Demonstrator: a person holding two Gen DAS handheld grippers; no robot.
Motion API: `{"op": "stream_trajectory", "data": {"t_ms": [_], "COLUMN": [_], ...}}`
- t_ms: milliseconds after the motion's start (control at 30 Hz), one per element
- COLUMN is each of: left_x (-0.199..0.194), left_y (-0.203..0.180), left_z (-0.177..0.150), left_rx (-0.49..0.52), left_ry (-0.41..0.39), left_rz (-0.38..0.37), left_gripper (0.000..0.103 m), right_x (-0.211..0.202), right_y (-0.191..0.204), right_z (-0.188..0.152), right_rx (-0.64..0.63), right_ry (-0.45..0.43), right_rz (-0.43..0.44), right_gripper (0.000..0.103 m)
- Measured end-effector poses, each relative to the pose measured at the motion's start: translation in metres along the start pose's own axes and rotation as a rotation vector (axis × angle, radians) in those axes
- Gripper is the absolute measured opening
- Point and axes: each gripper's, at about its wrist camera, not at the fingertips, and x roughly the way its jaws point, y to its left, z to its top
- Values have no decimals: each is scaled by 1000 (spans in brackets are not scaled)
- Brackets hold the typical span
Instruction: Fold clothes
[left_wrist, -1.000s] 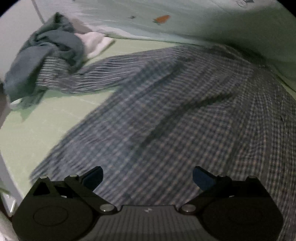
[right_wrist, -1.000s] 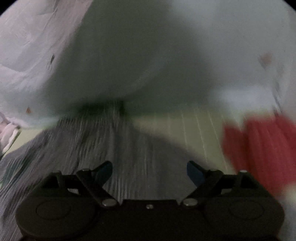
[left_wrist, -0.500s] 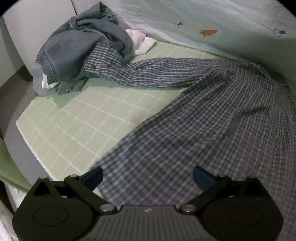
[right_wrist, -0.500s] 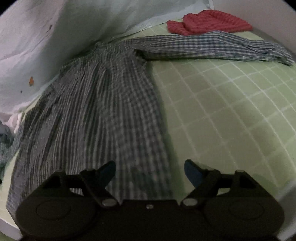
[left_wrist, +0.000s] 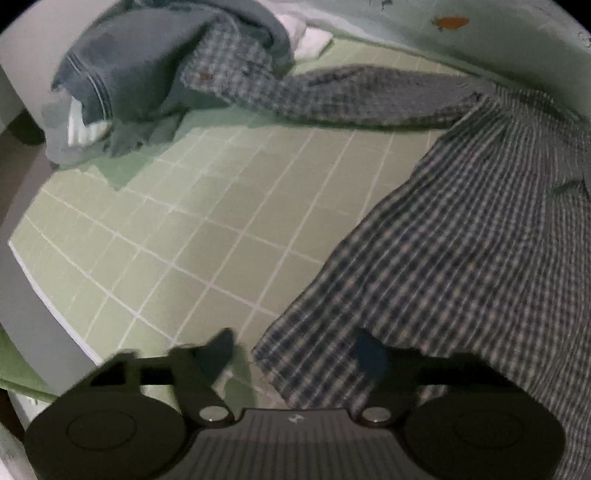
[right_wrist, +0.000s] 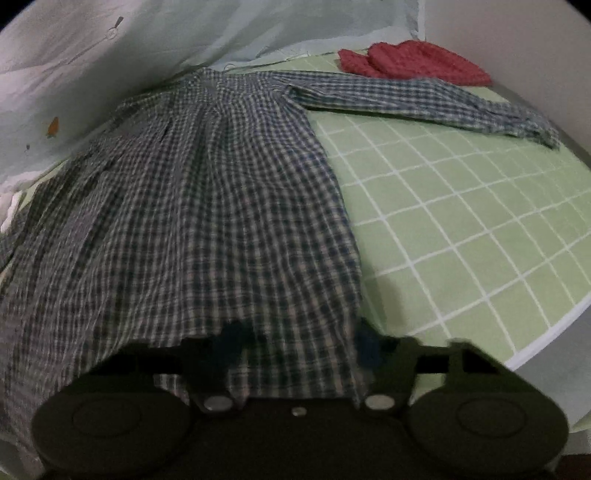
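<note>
1. So, compared with a moment back, both grippers have dropped to the near hem of the checked shirt (right_wrist: 207, 206). Half a second ago their fingers stood wide above the cloth; now they sit at the hem's two corners.
2. The left gripper (left_wrist: 295, 343) is closing its jaws with the shirt's bottom corner between them. One finger is over bare sheet, the other over cloth, and they don't look pressed on it yet.
3. The right gripper (right_wrist: 299, 343) is closing too, with the hem draped over and between its fingers. It's too blurry for me to say whether it's really pinching.
4. The shirt lies flat on the green grid sheet (right_wrist: 461, 206), with one sleeve stretched toward the red knit (right_wrist: 413, 59) and the other toward the pile of jeans (left_wrist: 147, 59).
5. Writing-wise there's nothing readable, just a small orange carrot print (left_wrist: 450, 22) on the pale blanket (right_wrist: 155, 44) behind the shirt.
6. There's no basket or box in sight, so nothing to report on that front.
</note>
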Motion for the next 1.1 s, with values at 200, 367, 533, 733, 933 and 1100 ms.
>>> {"op": "stream_trajectory", "data": {"t_ms": [200, 367, 533, 733, 933, 1100], "left_x": [-7, -18, -30, -46, -54, -34], "left_y": [2, 0, -9, 4, 42, 71], "left_z": [-10, -28, -43, -26, 28, 78], "left_rx": [36, 33, 65, 51, -134, -284], "left_ry": [-15, 29, 89, 43, -102, -132], "left_rz": [-56, -107, -150, -142, -93, -39], "left_gripper": [12, 9, 10, 52, 99, 102], "right_x": [-3, -7, -6, -5, -3, 17], "right_y": [-5, -19, -31, -2, 47, 90], "right_z": [-1, 1, 9, 25, 42, 47], "right_rx": [23, 58, 36, -47, -69, -82], "right_ry": [-12, -27, -2, 17, -75, -27], "right_rz": [-19, -91, -182, -294, -227, -85], "right_gripper": [9, 5, 6, 57, 101, 102]}}
